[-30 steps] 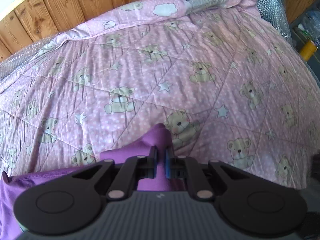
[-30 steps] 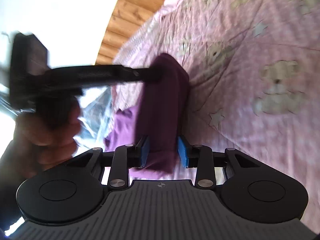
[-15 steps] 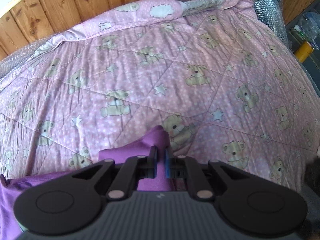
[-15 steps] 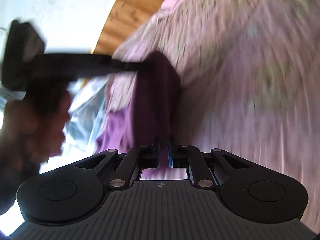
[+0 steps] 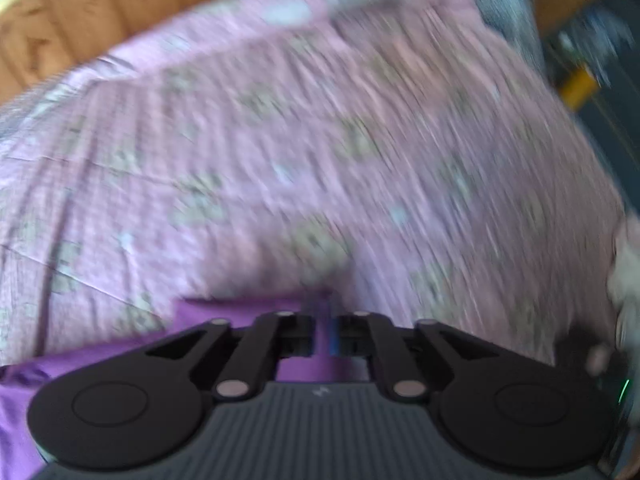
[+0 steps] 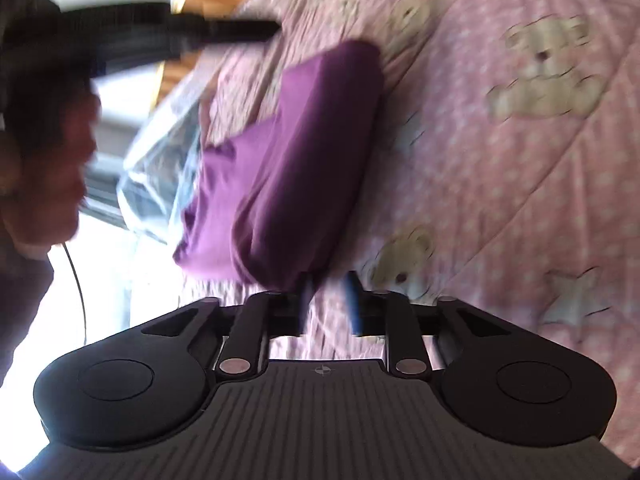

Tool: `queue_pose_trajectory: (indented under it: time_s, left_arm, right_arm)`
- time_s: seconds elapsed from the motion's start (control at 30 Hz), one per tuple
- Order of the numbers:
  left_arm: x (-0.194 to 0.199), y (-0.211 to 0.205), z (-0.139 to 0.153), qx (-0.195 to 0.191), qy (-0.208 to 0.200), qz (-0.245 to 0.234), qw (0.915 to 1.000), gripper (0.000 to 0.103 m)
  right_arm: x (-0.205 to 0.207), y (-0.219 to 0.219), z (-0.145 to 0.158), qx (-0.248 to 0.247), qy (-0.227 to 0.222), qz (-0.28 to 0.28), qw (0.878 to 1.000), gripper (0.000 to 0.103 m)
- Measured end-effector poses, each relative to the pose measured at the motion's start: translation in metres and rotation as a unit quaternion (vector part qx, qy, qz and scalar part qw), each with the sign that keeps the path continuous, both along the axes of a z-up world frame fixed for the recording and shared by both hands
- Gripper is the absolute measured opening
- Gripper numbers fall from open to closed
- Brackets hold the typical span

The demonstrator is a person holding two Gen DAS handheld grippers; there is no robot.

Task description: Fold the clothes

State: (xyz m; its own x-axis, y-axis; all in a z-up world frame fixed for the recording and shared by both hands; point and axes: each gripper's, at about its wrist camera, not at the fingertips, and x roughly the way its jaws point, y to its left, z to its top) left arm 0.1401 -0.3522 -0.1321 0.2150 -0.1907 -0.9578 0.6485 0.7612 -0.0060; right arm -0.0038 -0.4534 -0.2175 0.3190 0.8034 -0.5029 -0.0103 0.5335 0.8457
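- I judge this to be the release after a fold: the purple garment (image 6: 304, 160) lies doubled over on the bed quilt (image 6: 500, 184), and both grippers are letting it go.
- To do it well I would back each gripper straight off along its own fingers, so the pads do not drag the top layer and undo the crease, then check the fold's edges before the next pass.
- My right gripper (image 6: 330, 300) has just been opening; its jaws stand apart, with only quilt showing in the gap. The garment's near end sits just beside the left pad, perhaps touching it; blur stops me telling.
- My left gripper (image 5: 324, 332) has just been opening a little. Its jaws are still close together with purple cloth showing between them; the view is too smeared for me to tell whether the pads still press on it.
- In the right wrist view the left gripper's dark fingers reach in from the upper left, their tips just above the garment's far end.
- The garment runs from my right gripper's tips away toward the bed's far side.
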Motion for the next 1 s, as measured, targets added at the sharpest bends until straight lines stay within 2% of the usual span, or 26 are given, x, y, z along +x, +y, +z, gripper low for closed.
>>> queue_pose_trajectory:
  time_s: [0.03,0.07,0.1,0.13,0.2,0.23,0.27,0.3,0.33,0.37,0.4,0.47,0.53,0.67,0.73,0.83,0.87,0.9,0.93,1.0]
  left_arm:
    - [-0.007,-0.006,-0.007,0.017,-0.001,-0.014,0.9998,0.018]
    - [-0.018,-0.014,-0.016,0.047,-0.018,-0.030,0.9983,0.032]
    - [-0.027,-0.023,-0.026,0.077,-0.038,-0.050,0.9950,0.051]
    - [-0.038,-0.029,-0.037,0.105,-0.060,-0.071,0.9902,0.056]
    - [-0.057,-0.041,-0.059,0.158,-0.102,-0.108,0.9762,0.058]
    - [-0.060,-0.042,-0.070,0.180,-0.113,-0.111,0.9708,0.058]
    - [-0.061,-0.040,-0.078,0.185,-0.116,-0.104,0.9704,0.059]
    - [-0.059,-0.036,-0.080,0.173,-0.120,-0.095,0.9731,0.059]
    - [-0.056,-0.032,-0.080,0.161,-0.119,-0.083,0.9763,0.053]
    - [-0.046,-0.028,-0.075,0.148,-0.104,-0.062,0.9816,0.018]
    - [-0.033,-0.022,-0.066,0.128,-0.083,-0.034,0.9877,0.015]
    - [-0.008,-0.008,-0.049,0.090,-0.043,0.020,0.9949,0.013]
    - [0.013,0.003,-0.032,0.060,-0.019,0.057,0.9964,0.013]
    - [0.041,0.014,-0.010,0.018,0.011,0.122,0.9923,0.013]
    - [0.056,0.021,-0.009,0.003,0.024,0.149,0.9886,0.013]
    - [0.077,0.032,-0.007,-0.022,0.042,0.192,0.9803,0.012]
    - [0.081,0.035,-0.005,-0.028,0.045,0.200,0.9784,0.012]
    - [0.083,0.037,-0.004,-0.031,0.046,0.202,0.9778,0.012]
    - [0.085,0.039,-0.002,-0.033,0.048,0.204,0.9773,0.012]
    - [0.085,0.042,-0.001,-0.035,0.051,0.202,0.9775,0.012]
  right_arm:
    - [0.000,-0.003,0.001,0.003,-0.002,-0.006,1.000,0.043]
    - [0.000,-0.005,0.001,0.006,-0.004,-0.010,1.000,0.045]
    - [0.001,-0.003,0.001,0.007,-0.003,-0.011,1.000,0.046]
    - [0.000,-0.001,0.000,0.006,-0.002,-0.011,1.000,0.047]
    - [-0.003,0.004,-0.003,0.004,0.000,-0.010,1.000,0.048]
    - [-0.005,0.007,-0.005,0.004,0.000,-0.011,1.000,0.048]
    - [-0.009,0.007,-0.006,0.006,-0.001,-0.015,1.000,0.047]
    - [-0.014,0.006,-0.008,0.009,-0.002,-0.019,1.000,0.047]
    - [-0.018,0.006,-0.009,0.012,-0.003,-0.023,1.000,0.047]
    - [-0.018,0.005,-0.008,0.013,-0.006,-0.027,1.000,0.048]
    - [-0.019,0.004,-0.007,0.015,-0.011,-0.032,0.999,0.049]
    - [-0.013,0.001,0.001,0.016,-0.032,-0.048,0.998,0.049]
    - [0.002,0.002,0.007,0.035,-0.056,-0.059,0.996,0.049]
    - [0.032,0.005,0.018,0.076,-0.101,-0.077,0.989,0.049]
    - [0.042,0.017,0.015,0.111,-0.097,-0.045,0.988,0.049]
    - [0.023,0.039,0.009,0.086,-0.074,0.070,0.991,0.046]
    - [0.011,0.049,0.009,0.072,-0.069,0.109,0.989,0.039]
    - [0.000,0.053,0.010,0.060,-0.070,0.131,0.987,0.038]
    - [-0.009,0.055,0.012,0.048,-0.073,0.144,0.986,0.038]
    - [-0.012,0.039,0.021,0.022,-0.094,0.094,0.991,0.038]
